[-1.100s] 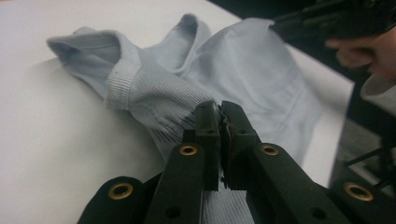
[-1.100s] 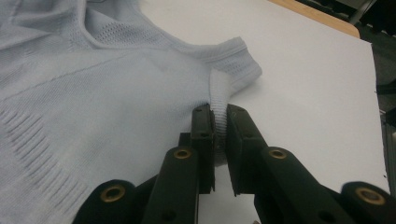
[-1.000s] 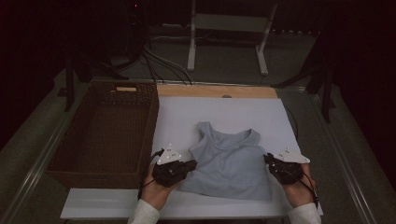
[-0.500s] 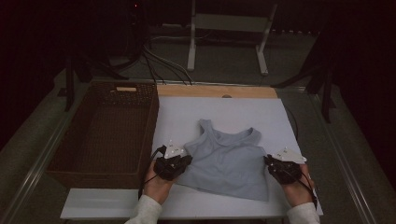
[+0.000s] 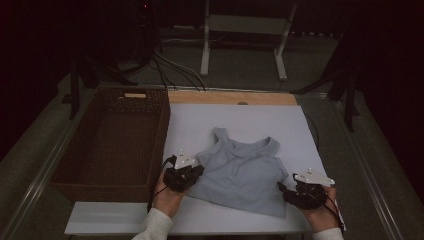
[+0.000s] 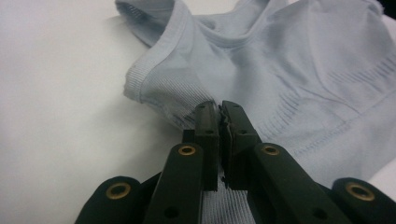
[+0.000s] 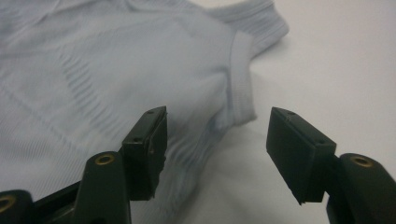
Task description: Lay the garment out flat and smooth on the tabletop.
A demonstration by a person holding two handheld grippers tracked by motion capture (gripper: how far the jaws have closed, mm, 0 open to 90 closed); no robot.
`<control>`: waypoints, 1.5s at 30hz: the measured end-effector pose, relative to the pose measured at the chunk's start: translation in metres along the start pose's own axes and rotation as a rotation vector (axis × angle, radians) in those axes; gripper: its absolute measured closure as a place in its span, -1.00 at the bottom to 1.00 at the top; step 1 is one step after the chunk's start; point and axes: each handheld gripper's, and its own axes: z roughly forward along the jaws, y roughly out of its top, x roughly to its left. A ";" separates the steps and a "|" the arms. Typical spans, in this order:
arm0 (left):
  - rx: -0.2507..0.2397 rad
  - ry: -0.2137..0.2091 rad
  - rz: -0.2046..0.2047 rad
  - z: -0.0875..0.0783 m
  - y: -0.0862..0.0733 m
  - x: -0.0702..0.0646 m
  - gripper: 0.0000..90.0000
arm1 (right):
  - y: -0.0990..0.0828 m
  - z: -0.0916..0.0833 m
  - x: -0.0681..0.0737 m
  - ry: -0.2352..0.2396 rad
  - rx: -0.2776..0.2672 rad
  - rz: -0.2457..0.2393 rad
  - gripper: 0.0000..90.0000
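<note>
- Light blue tank top (image 5: 240,172) lies front-up on the white tabletop (image 5: 240,120), straps toward the far edge, hem toward the person; a brown wicker basket (image 5: 112,145) stands just beside it on the left.
- Left gripper (image 5: 184,175): jaws together, clamped on the ribbed side edge of the tank top (image 6: 261,70) below the armhole, as the left gripper view shows; a small ridge of cloth is gathered at the tips.
- Right gripper (image 7: 217,135): jaws apart, having just been opening. The opposite side edge of the garment lies between them with neither jaw pressing on it. In the high view this gripper (image 5: 300,189) sits at the garment's right lower corner.
- Step in hand, as judged: spreading and flattening the garment, one side pinned, the other let go.
- To do it well: keep the left clamp steady and low so that the cloth is not dragged into new wrinkles.
- Back the right jaws away along the tabletop without snagging the hem band; lifting before the edge is clear would likely pull the corner up.
- If the right side needs another grasp, take the doubled band, not the thin body cloth, and pull level and outward.
</note>
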 end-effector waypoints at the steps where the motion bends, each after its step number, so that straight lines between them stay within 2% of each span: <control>1: 0.003 0.010 -0.006 -0.001 0.000 0.001 0.93 | -0.002 -0.001 0.001 0.006 0.002 0.007 -0.15; 3: 0.003 0.017 -0.020 -0.001 -0.001 0.004 0.93 | -0.005 -0.002 0.004 0.019 0.011 0.010 -0.15; 5: -0.004 0.007 -0.022 -0.002 -0.001 0.004 0.90 | -0.008 -0.003 0.008 0.029 0.017 0.004 -0.15; 8: -0.040 -0.012 -0.037 -0.005 -0.002 0.003 0.60 | -0.010 -0.003 0.012 0.034 0.026 -0.005 -0.15; 12: -0.060 -0.033 -0.045 -0.011 -0.006 0.002 0.26 | -0.013 -0.005 0.016 0.044 0.031 -0.003 -0.16; 20: -0.034 -0.029 -0.031 -0.013 -0.020 -0.001 -0.06 | -0.021 -0.006 0.025 0.067 0.053 -0.003 -0.17; 25: -0.019 -0.041 -0.014 -0.016 -0.022 -0.001 -0.09 | -0.023 -0.004 0.027 0.072 0.072 -0.006 -0.13; 30: -0.003 -0.048 -0.005 -0.018 -0.027 -0.002 -0.09 | -0.028 -0.002 0.031 0.078 0.106 -0.024 0.00; 34: 0.006 -0.050 0.006 -0.018 -0.028 -0.003 -0.09 | -0.031 0.000 0.030 0.081 0.130 -0.024 0.21; 38: 0.009 -0.052 0.008 -0.017 -0.028 -0.004 -0.08 | -0.032 0.004 0.029 0.108 0.151 -0.026 0.47; 40: 0.011 -0.055 0.006 -0.017 -0.028 -0.004 -0.06 | -0.031 0.004 0.029 0.094 0.155 -0.033 0.67; 45: 0.017 -0.050 0.007 -0.015 -0.029 -0.004 -0.06 | -0.030 0.006 0.025 0.087 0.153 -0.024 0.83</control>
